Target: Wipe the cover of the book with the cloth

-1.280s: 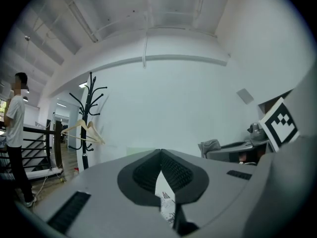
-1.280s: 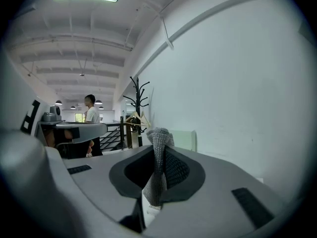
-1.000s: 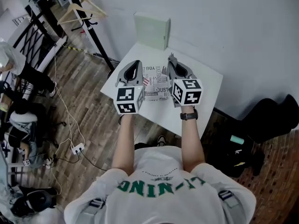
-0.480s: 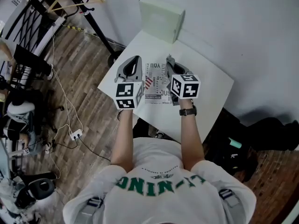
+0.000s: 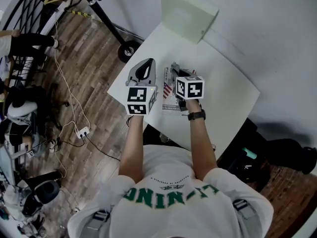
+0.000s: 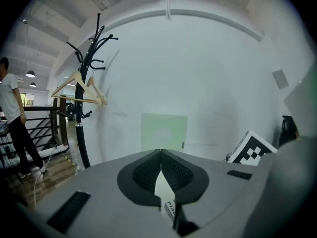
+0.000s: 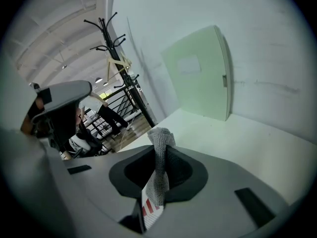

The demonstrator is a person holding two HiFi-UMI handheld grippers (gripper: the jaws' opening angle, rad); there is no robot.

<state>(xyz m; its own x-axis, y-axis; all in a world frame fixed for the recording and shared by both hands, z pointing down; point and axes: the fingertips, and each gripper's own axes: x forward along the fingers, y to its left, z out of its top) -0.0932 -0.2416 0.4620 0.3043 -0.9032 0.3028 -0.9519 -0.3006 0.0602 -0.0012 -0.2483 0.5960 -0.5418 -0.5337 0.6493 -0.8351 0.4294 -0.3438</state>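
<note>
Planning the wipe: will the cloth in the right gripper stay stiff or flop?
Probably floppy: the cloth crumples above the right gripper's shut jaws and hangs below. Its thin knit looks light; it may bunch on the book.

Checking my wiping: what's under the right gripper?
The printed book lies under the right gripper, which pinches the grey cloth. The gripper hides much of the book.

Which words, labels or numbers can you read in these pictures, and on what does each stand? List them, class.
"Pla": on the book cover, cut off by the left gripper's shut jaws.
"NING": end of the green lettering on the person's shirt, seen upside down; the start is unclear.
Other print on the book cover, head view: too small to read.
</note>
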